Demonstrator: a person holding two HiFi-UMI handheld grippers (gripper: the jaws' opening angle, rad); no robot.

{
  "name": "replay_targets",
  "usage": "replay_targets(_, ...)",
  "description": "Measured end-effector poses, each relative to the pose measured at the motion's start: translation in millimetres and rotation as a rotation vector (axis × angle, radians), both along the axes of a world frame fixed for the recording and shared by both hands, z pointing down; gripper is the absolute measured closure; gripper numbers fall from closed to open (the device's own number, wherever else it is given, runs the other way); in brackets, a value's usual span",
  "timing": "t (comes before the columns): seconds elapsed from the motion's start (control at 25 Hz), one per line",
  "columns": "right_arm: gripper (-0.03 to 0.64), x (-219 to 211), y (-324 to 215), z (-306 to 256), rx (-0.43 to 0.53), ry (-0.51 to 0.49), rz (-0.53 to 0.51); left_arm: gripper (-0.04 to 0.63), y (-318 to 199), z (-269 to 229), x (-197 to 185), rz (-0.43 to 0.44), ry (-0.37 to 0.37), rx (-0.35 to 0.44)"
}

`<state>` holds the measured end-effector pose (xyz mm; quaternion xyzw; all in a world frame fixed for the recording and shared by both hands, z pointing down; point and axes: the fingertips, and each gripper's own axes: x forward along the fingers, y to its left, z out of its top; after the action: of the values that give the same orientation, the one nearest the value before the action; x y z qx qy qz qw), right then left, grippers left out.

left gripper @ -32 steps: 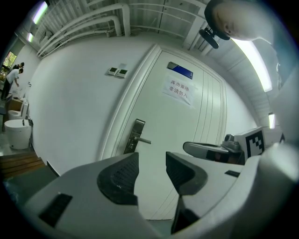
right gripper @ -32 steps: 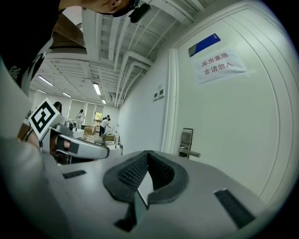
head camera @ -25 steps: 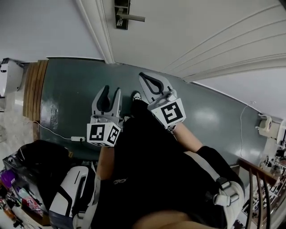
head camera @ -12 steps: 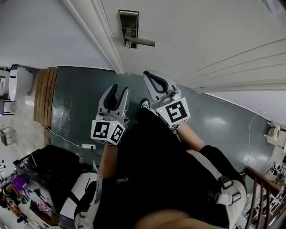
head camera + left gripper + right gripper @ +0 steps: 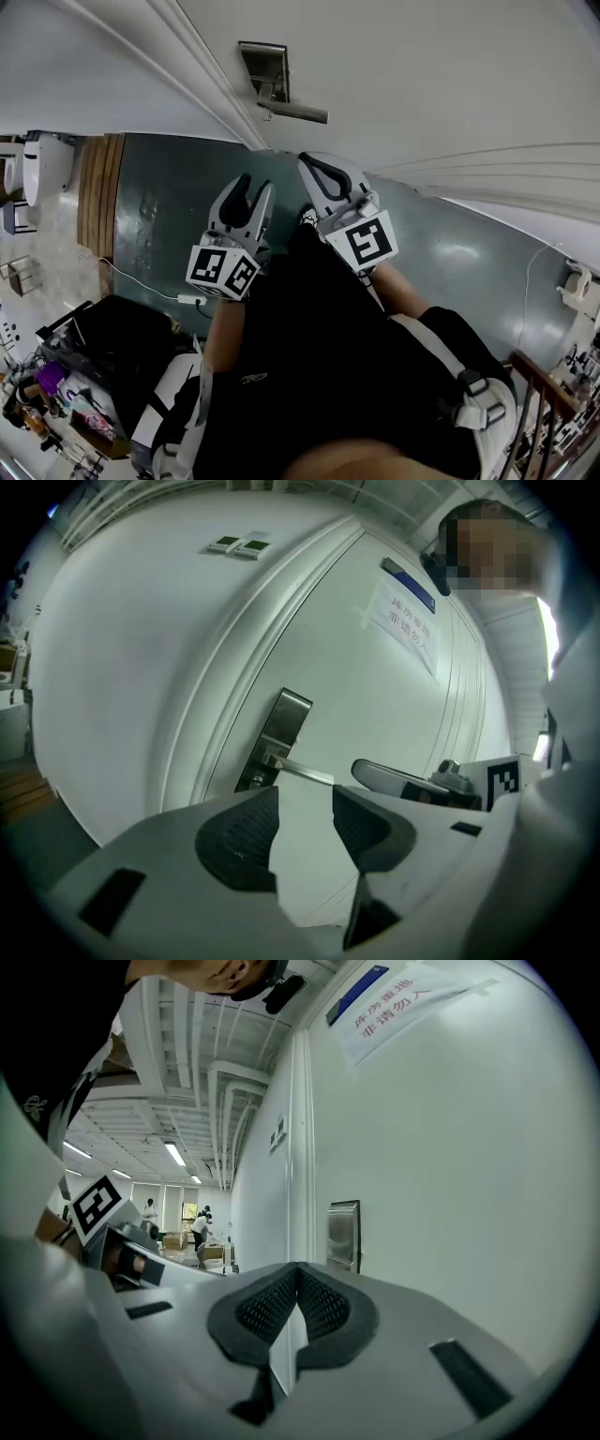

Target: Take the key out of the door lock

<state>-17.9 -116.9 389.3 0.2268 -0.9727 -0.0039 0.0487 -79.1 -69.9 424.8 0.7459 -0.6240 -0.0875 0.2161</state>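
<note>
you're in an office or institutional building, not a home. the white panelled door [image 5: 422, 75] ahead of you carries a brushed metal lock plate [image 5: 265, 70] with a lever handle [image 5: 298, 113]. a printed paper notice [image 5: 405, 625] with red characters is taped to it under a blue sign [image 5: 408, 579]. a pair of wall switches [image 5: 239, 546] sits beside the frame. past the door, your right gripper view opens onto a long open-plan room, with strip lights [image 5: 175, 1154] and exposed ducts [image 5: 230, 1082] on the ceiling and people [image 5: 200, 1227] standing far off. under you lies a glossy grey-green floor [image 5: 159, 206], with a power strip [image 5: 190, 300] on a white cable [image 5: 131, 281].
</note>
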Motion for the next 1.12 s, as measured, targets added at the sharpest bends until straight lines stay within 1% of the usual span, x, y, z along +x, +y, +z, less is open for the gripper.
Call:
replay_targets(0.12,0.609,-5,-14,5,0.001,0.007,-0.005,0.408,-14,5,-7,-0.009,0.029,-0.004)
replay_targets(0.24,0.609,-9,-24,2,0.002,-0.009,-0.001,0.408,-21,7,-13,-0.014,0.041,-0.011)
replay_targets(0.52,0.609,-24,-34,-7,0.015,-0.009,0.023,0.408,-43,13,-28,0.035,0.08,-0.014)
replay_targets(0.72,0.609,-33,-47,-13,0.011,-0.013,0.099,0.409,-63,18,-39,0.119,0.115,-0.017)
replay_targets(0.92,0.609,-40,-57,-8,-0.012,0.021,0.186,0.408,-78,27,-43,0.225,0.103,-0.036)
replay_targets(1.04,0.609,-45,-61,-10,-0.016,0.012,0.227,0.41,-85,34,-48,0.265,0.13,-0.046)
replay_targets(1.12,0.608,-44,-61,-8,-0.03,0.023,0.261,0.41,-89,40,-52,0.286,0.149,-0.054)
